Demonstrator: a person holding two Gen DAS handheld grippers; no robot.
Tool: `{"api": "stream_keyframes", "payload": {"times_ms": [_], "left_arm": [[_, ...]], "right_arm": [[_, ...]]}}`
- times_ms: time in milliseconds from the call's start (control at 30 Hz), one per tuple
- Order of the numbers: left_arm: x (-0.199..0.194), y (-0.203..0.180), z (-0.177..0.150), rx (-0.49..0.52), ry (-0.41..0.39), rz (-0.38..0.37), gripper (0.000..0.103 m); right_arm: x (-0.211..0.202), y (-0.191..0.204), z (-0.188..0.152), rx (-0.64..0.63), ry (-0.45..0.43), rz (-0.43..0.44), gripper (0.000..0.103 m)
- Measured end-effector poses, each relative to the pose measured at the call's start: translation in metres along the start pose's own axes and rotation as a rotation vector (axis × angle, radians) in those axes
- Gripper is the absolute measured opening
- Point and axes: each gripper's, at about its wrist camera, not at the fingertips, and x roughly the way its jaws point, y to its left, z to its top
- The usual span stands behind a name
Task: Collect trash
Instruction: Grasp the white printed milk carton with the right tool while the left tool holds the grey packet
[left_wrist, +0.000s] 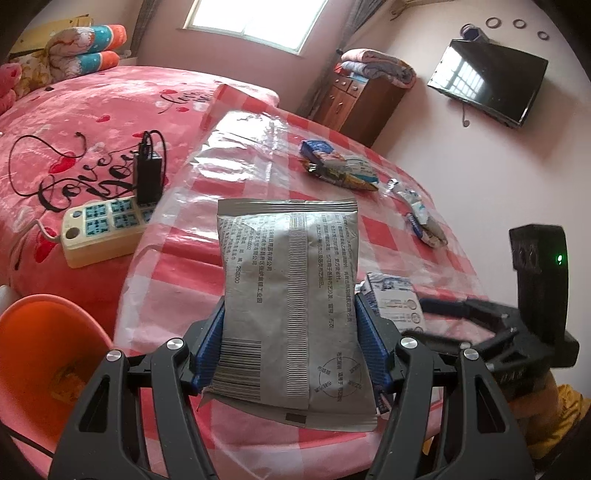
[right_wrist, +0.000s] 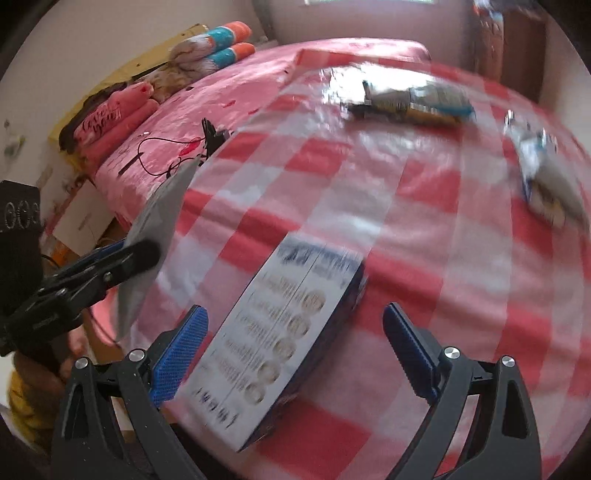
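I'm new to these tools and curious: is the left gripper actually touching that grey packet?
Touching. In the left wrist view, the left gripper has both blue pads pressed against the grey packet's edges, lifting it off the checked tablecloth.

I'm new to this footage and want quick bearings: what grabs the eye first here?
The grey printed pouch fills the middle of the left wrist view, clamped between the left gripper and its blue fingers. In the right wrist view, the open right gripper straddles a flattened carton lying on the red-checked tablecloth. More wrappers lie at the table's far side, and an orange bin sits at lower left.
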Motion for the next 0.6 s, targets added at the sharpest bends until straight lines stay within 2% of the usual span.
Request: {"api": "stream_keyframes", "payload": {"times_ms": [100, 267, 433, 600], "left_arm": [[0.001, 0.000, -0.001, 0.005, -0.002, -0.017, 0.066], [-0.002, 0.003, -0.001, -0.001, -0.010, -0.022, 0.066], [-0.004, 0.001, 0.001, 0.004, -0.021, -0.009, 0.066], [-0.002, -0.003, 0.002, -0.001, -0.019, 0.010, 0.066]], "right_arm": [[0.003, 0.013, -0.005, -0.036, 0.001, -0.074, 0.094], [0.012, 0.022, -0.005, -0.068, 0.006, -0.126, 0.092], [0.017, 0.024, -0.005, -0.117, -0.011, -0.133, 0.088], [0.016, 0.024, -0.007, -0.163, -0.031, -0.103, 0.082]]}}
